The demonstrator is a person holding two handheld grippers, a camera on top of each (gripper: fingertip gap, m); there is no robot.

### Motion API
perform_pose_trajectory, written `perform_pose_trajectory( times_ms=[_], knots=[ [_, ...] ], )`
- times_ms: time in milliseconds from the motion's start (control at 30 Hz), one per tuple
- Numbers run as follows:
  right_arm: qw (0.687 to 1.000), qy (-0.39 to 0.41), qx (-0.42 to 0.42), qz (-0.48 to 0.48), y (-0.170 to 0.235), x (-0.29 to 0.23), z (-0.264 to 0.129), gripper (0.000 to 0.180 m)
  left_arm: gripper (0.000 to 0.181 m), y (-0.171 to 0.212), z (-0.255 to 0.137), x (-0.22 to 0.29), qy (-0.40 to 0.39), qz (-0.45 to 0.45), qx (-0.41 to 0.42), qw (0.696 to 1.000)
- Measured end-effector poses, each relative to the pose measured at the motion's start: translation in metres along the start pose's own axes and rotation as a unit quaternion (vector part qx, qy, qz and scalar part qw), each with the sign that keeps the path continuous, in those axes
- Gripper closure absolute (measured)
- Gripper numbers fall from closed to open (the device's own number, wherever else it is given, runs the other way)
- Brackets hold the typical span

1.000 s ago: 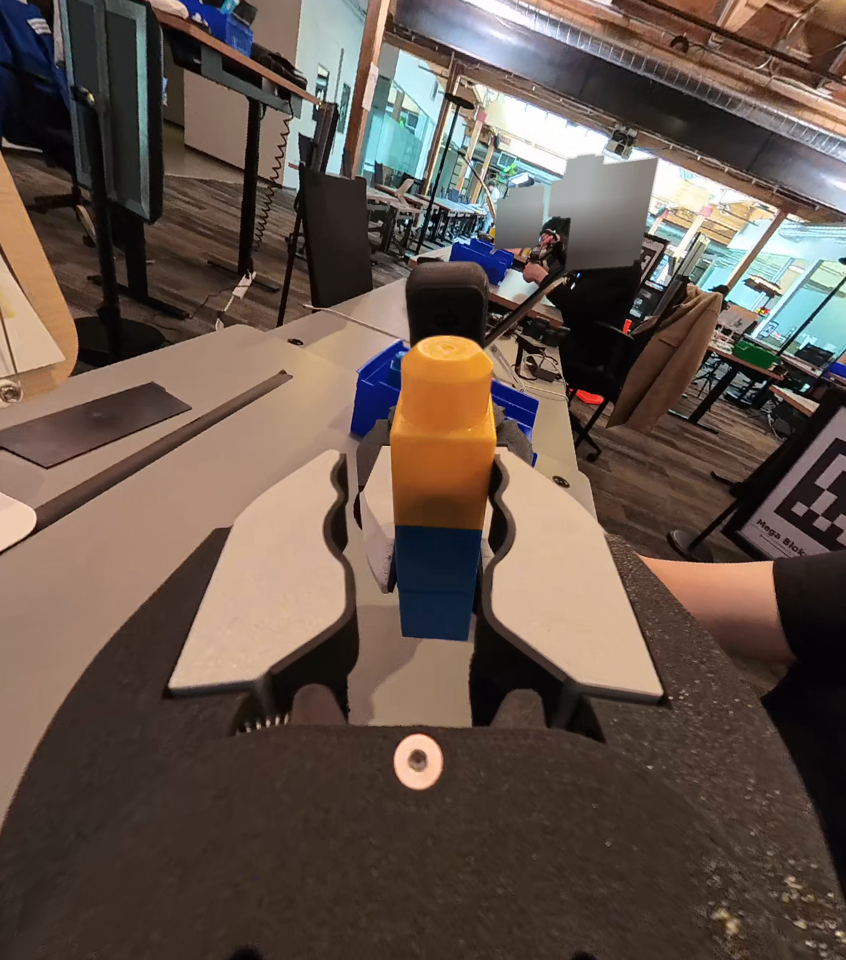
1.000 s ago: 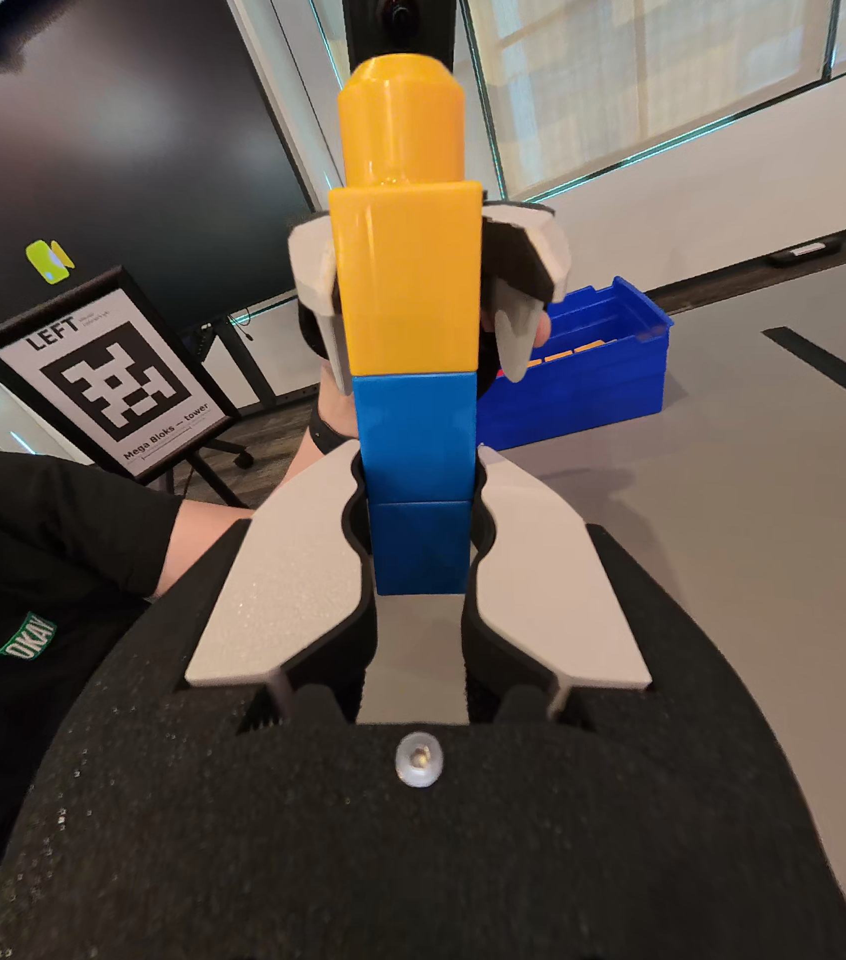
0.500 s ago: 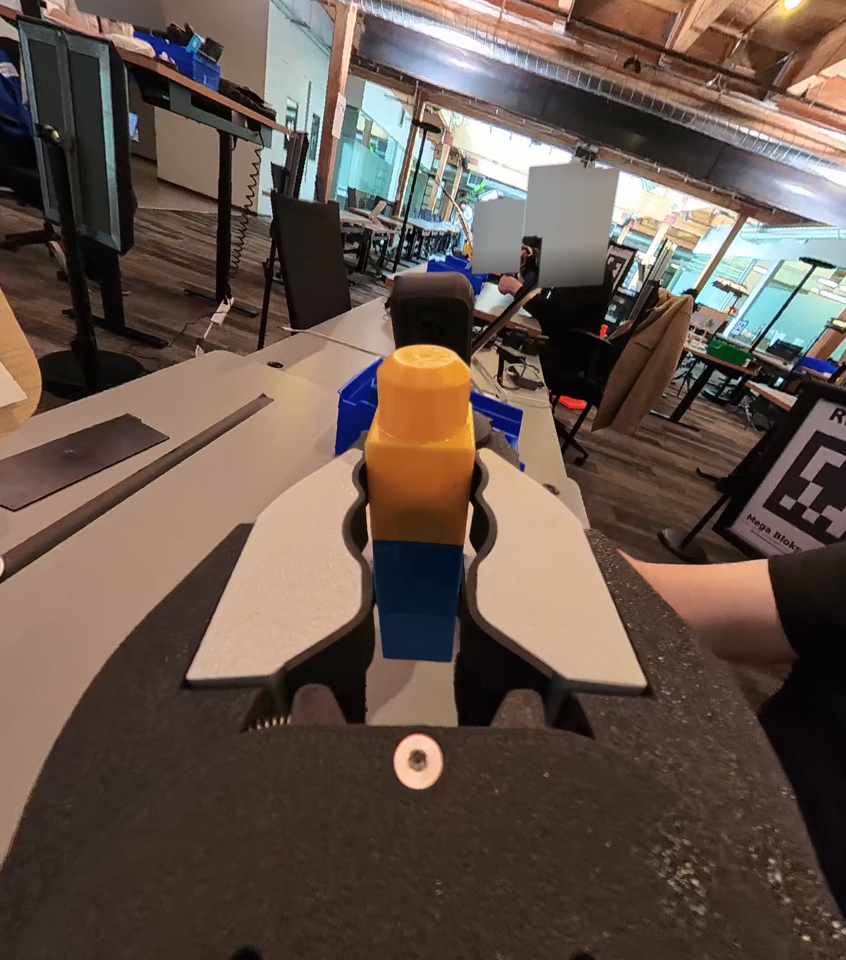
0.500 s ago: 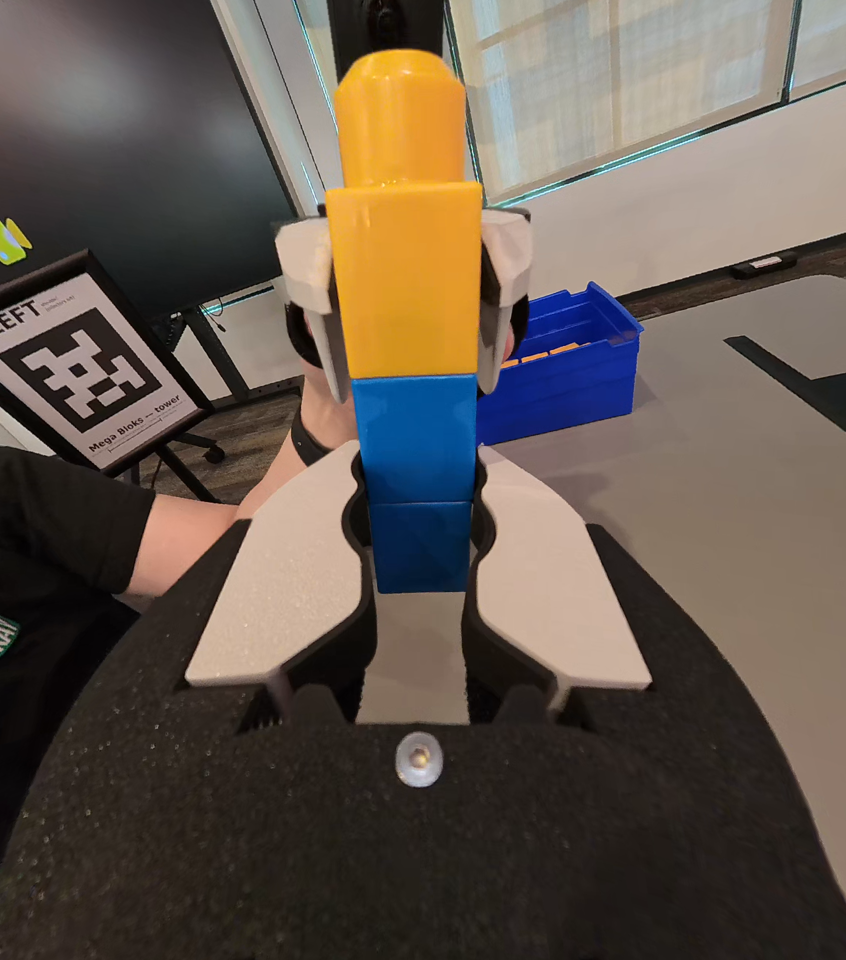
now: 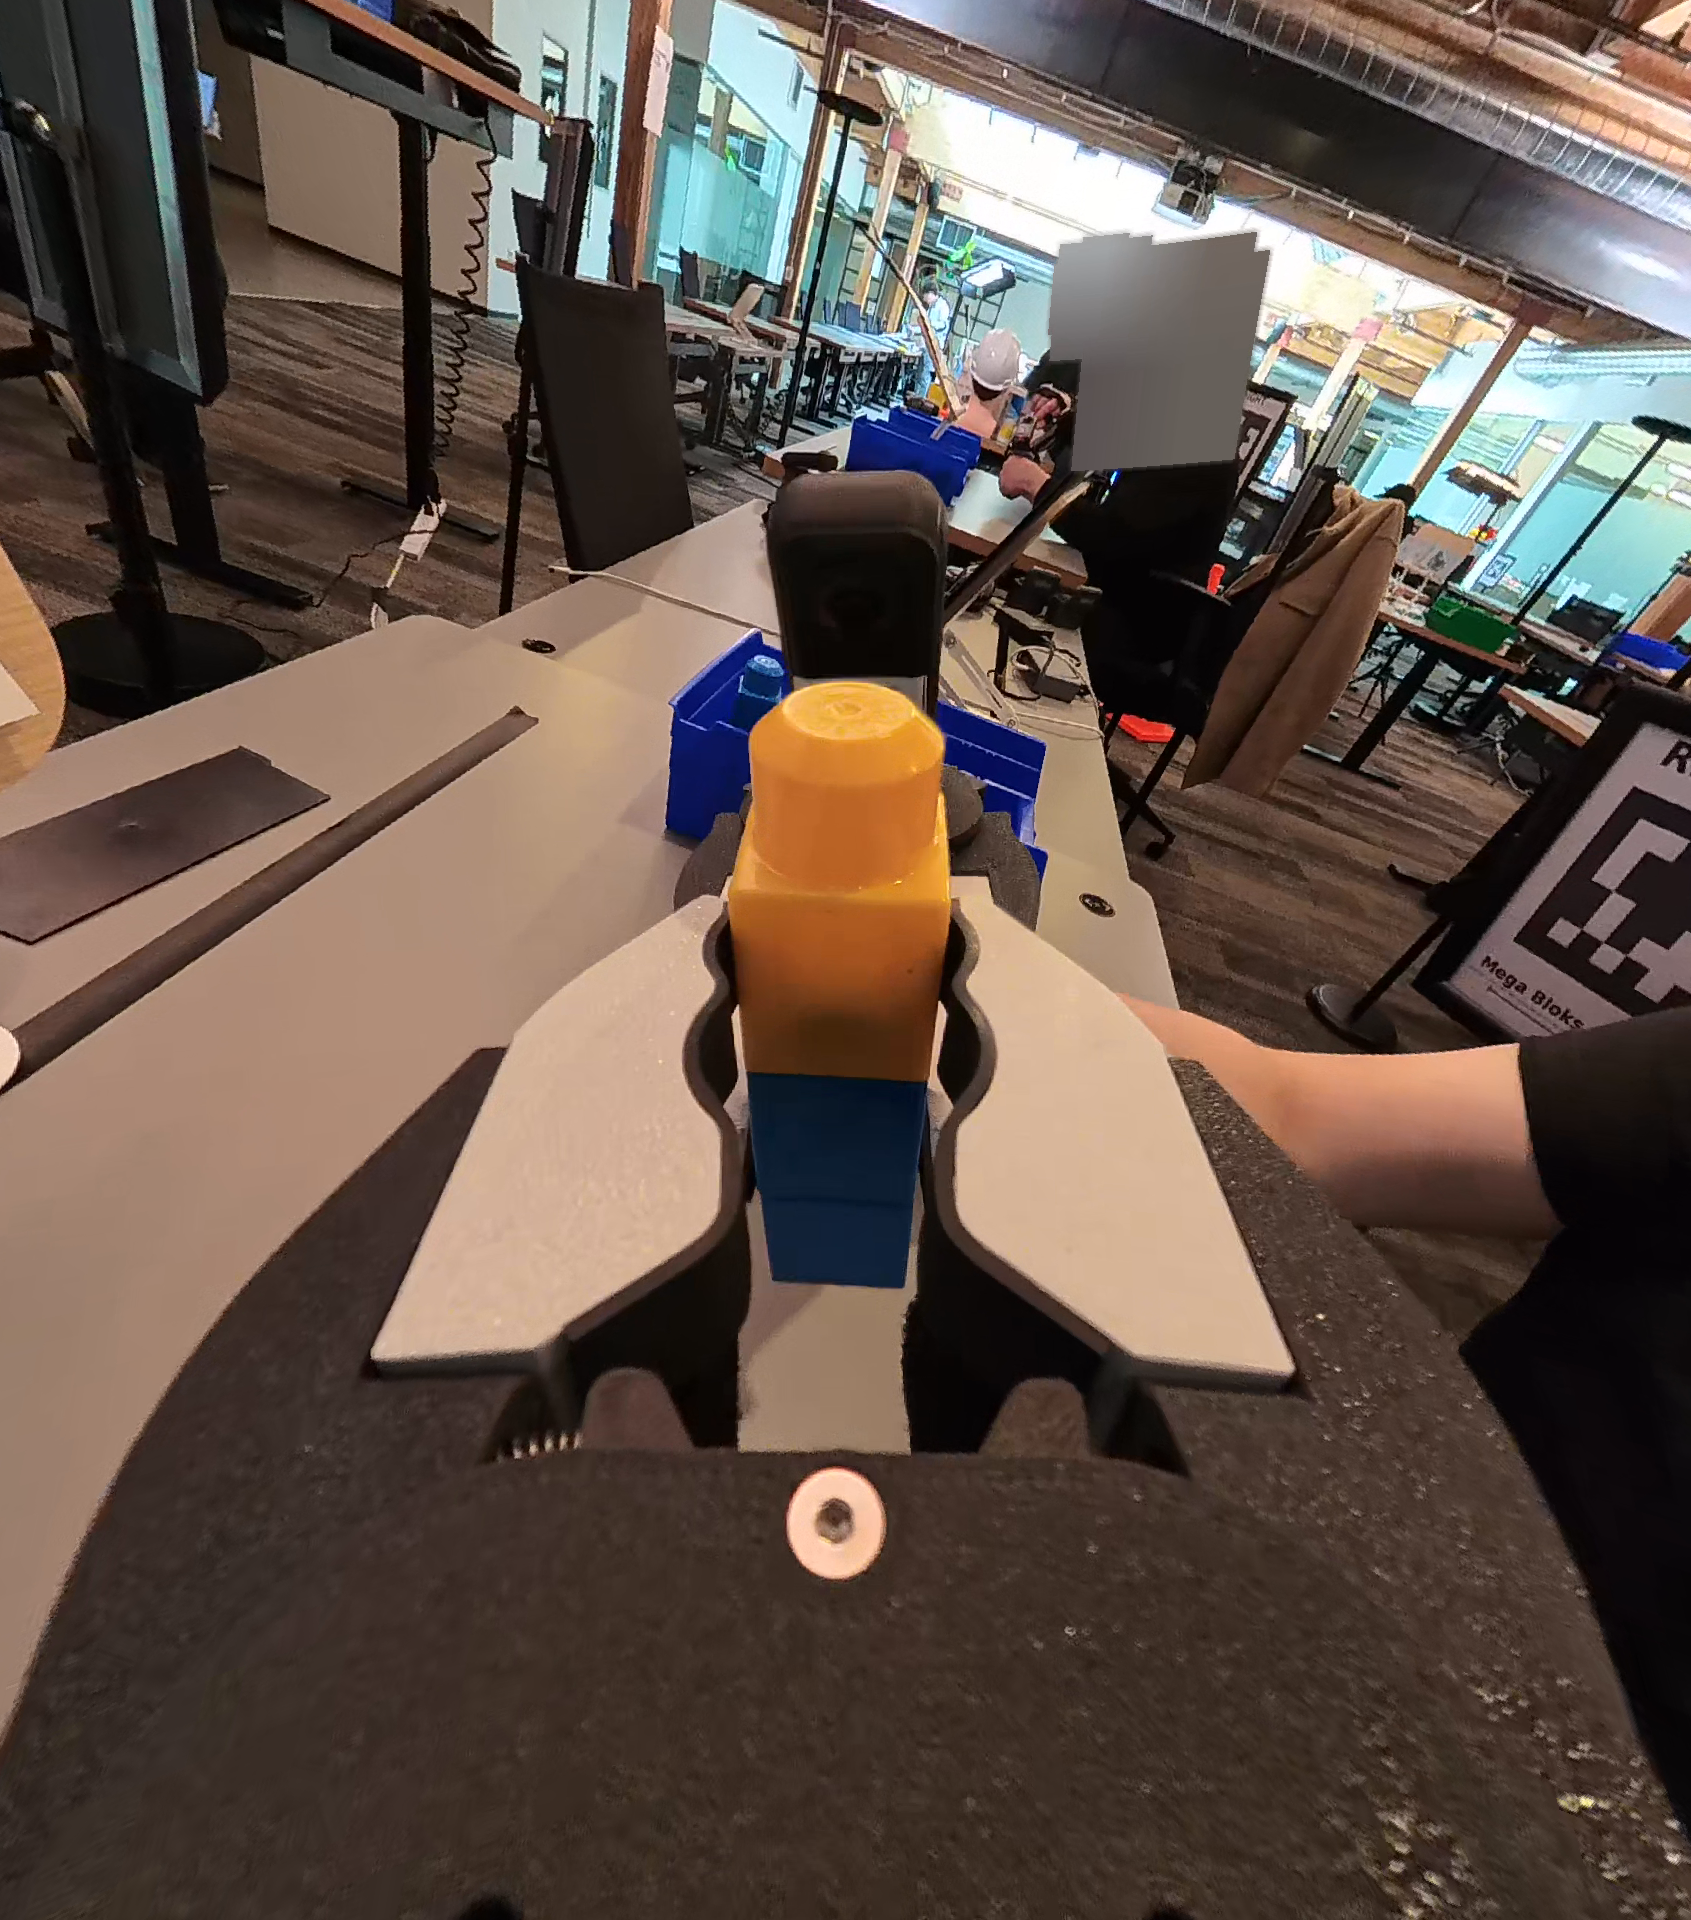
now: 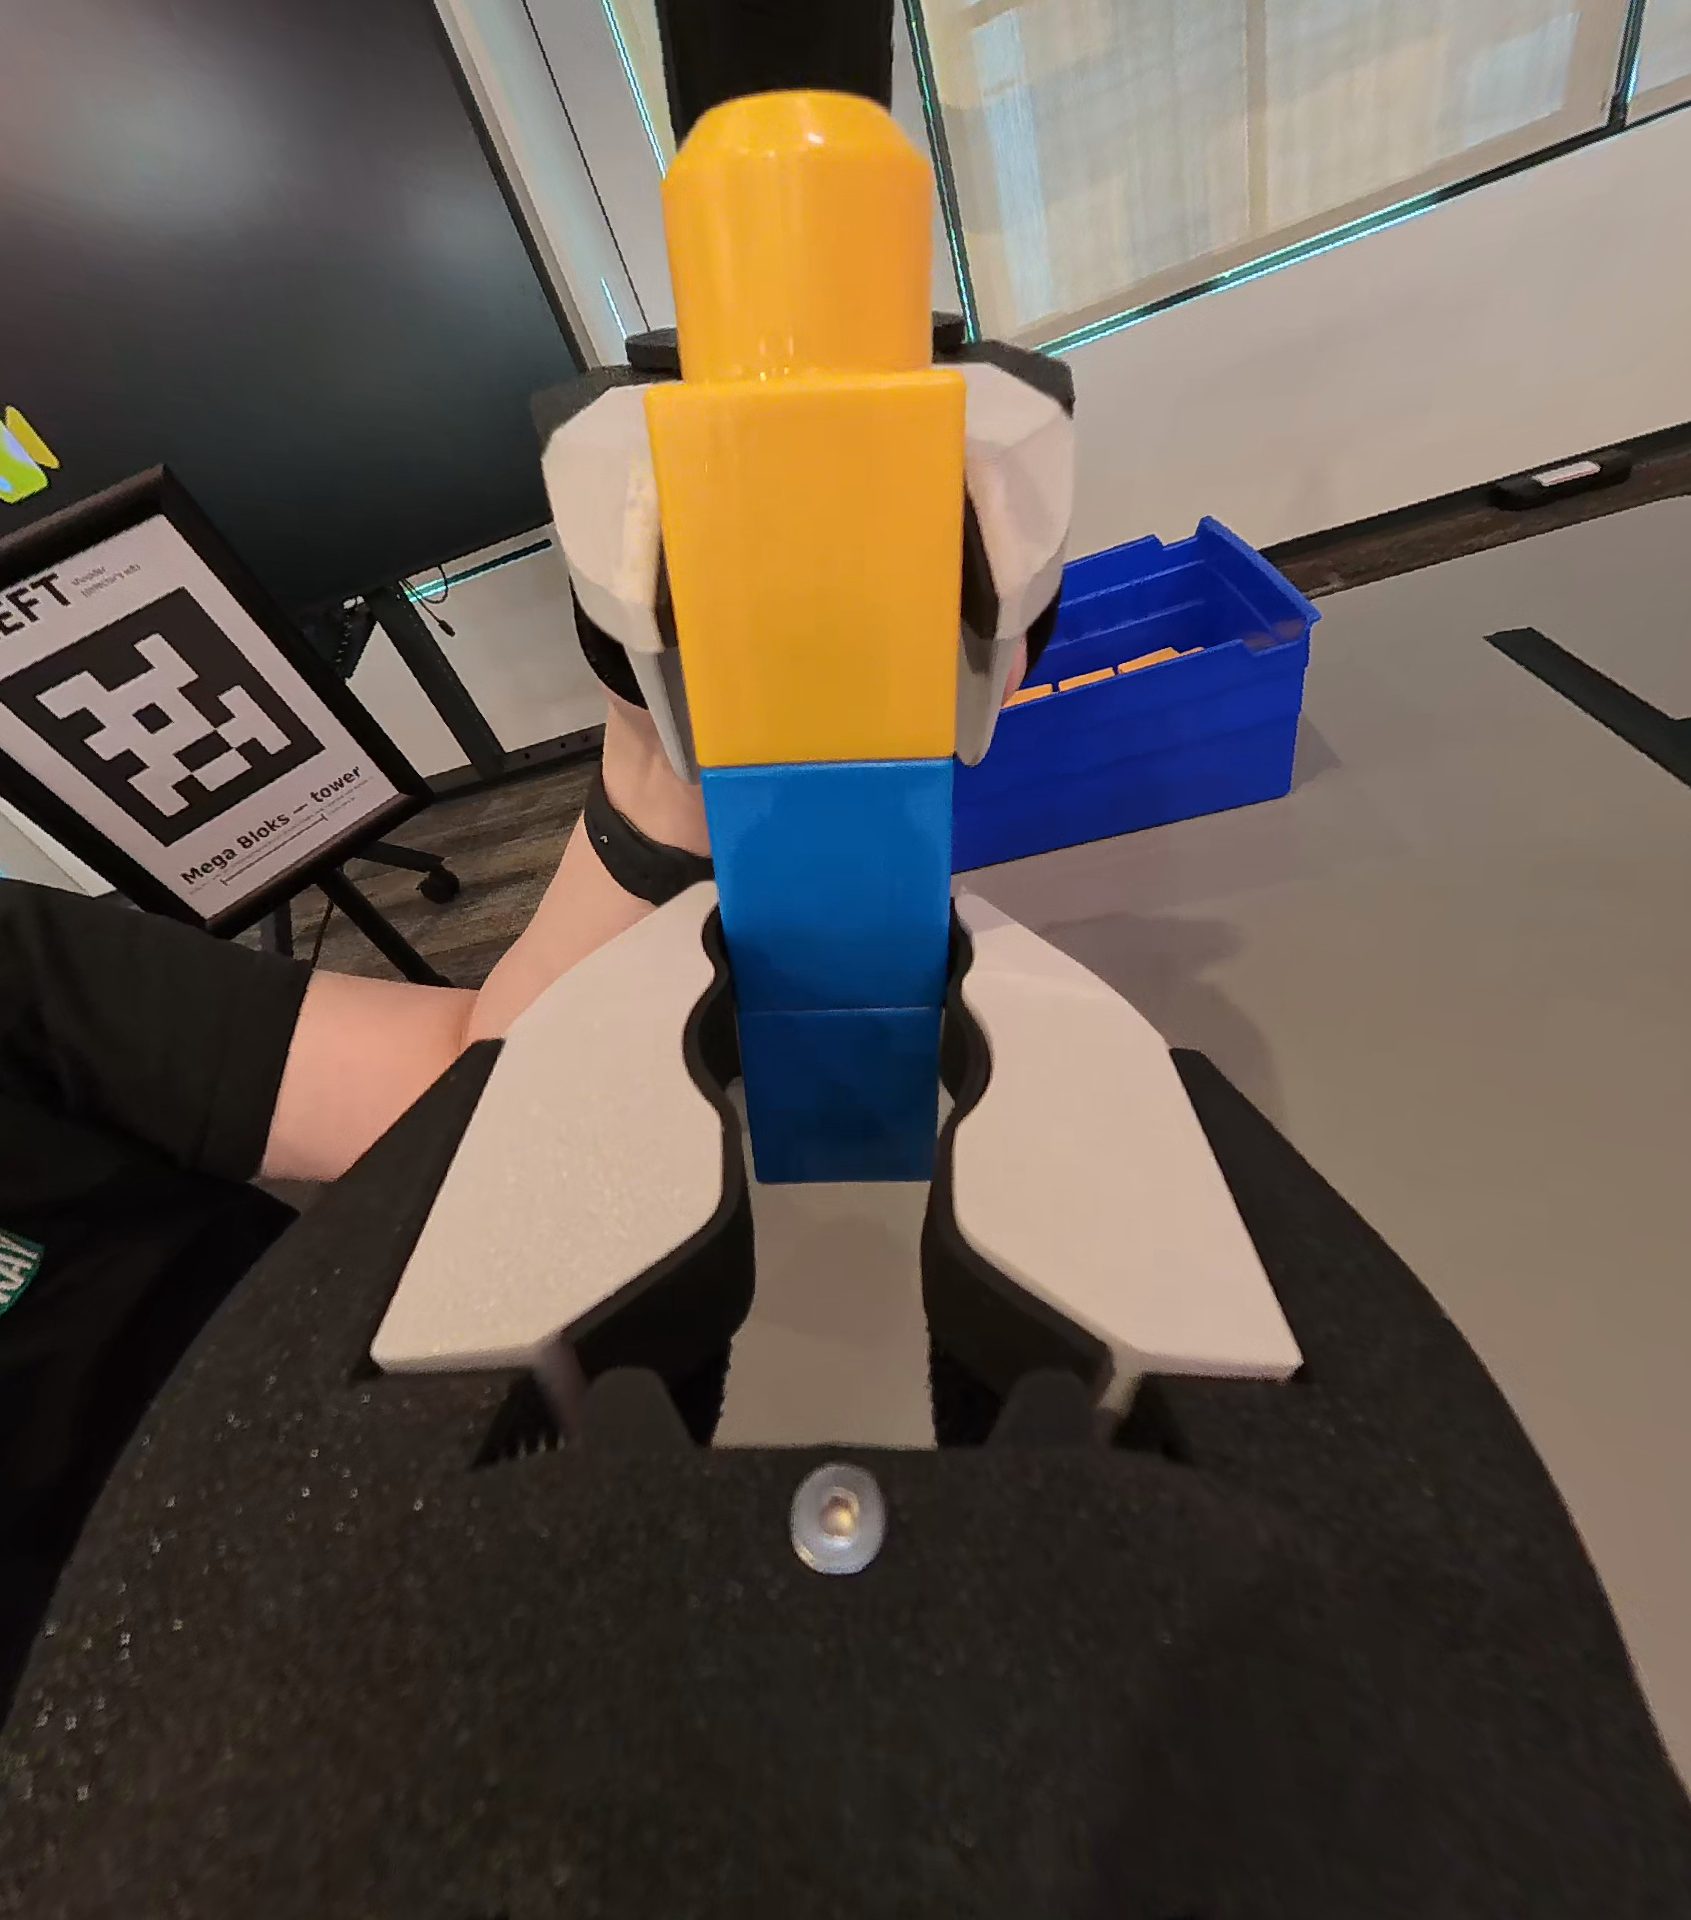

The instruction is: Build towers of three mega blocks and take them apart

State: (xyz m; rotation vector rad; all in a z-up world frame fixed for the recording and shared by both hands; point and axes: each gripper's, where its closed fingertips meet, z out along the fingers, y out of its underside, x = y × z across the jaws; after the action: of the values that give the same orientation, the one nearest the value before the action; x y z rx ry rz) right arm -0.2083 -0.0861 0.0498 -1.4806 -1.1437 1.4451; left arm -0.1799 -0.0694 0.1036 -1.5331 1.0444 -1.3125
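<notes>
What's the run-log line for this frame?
phase: tower gripped both ends | left gripper: shut on yellow block | right gripper: shut on blue blocks | tower: yellow over two blue, joined | blue bin: behind

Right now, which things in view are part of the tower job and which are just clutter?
Job:
- yellow block, in left tongs
- upper blue block
- lower blue block, in right tongs
- blue bin of spare blocks

Lying about:
- marker sign
- black mat
- grey table
</notes>
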Motion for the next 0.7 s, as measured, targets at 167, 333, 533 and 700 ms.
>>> perform_pose_trajectory(
  times_ms=[167,333,533,700],
  knots=[
    [1.000,0.002,-0.001,0.003,0.0005,0.0017,-0.0015,0.145,0.144,0.0019,-0.0001,-0.0017,-0.004,0.000,-0.005,1.000],
    [1.000,0.008,-0.008,0.007,0.0032,0.0052,-0.0039,0.145,0.144,0.0054,0.0007,-0.0049,-0.008,0.003,-0.013,1.000],
    [1.000,0.009,-0.010,0.019,0.0048,0.0083,-0.0058,0.145,0.144,0.0079,0.0017,-0.0085,-0.018,0.001,-0.020,1.000],
    [0.999,-0.003,-0.004,0.033,0.0028,0.0069,-0.0069,0.145,0.144,0.0018,0.0048,-0.0090,-0.009,-0.022,0.007,1.000]
  ],
)
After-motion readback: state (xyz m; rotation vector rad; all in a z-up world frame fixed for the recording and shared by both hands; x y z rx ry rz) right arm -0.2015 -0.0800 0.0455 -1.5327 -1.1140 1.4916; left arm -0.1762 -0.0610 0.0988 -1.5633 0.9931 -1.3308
